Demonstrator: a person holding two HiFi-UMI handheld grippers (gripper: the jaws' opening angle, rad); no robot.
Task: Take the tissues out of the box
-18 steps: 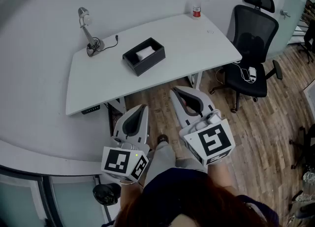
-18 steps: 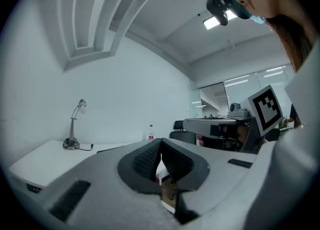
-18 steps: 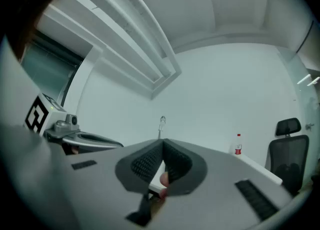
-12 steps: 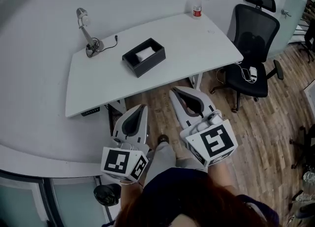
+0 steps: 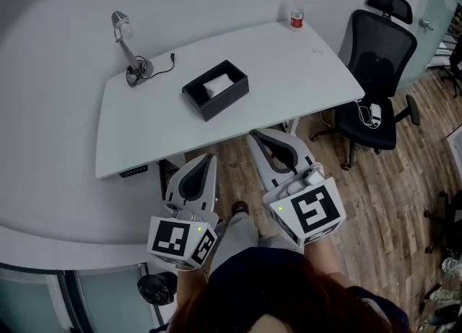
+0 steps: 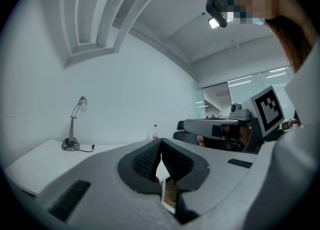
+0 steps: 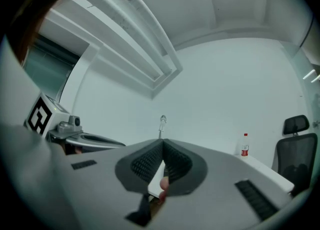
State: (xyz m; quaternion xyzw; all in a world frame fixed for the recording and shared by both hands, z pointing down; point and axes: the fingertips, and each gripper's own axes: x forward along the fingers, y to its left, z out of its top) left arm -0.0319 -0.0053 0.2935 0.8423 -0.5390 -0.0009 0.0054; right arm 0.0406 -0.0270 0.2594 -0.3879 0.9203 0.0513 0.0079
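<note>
A black open box [image 5: 215, 90] holding white tissues [image 5: 217, 85] sits near the middle of the white desk [image 5: 159, 118]. Both grippers hang well short of the desk, over the wooden floor near the person's body. My left gripper [image 5: 206, 158] is shut with nothing between its jaws; in the left gripper view its tips [image 6: 161, 141] meet. My right gripper [image 5: 254, 135] is shut and empty too, its tips [image 7: 163, 142] touching in the right gripper view. Neither gripper view shows the box.
A desk lamp [image 5: 128, 42] with its cable stands at the desk's back left. A bottle with a red cap [image 5: 297, 10] stands at the back right corner. A black office chair [image 5: 377, 71] stands to the right of the desk, on the wooden floor [image 5: 390, 201].
The head view has shifted slightly, so the desk, box and chair sit a little further right and lower in the picture. Both grippers keep their places and stay shut.
</note>
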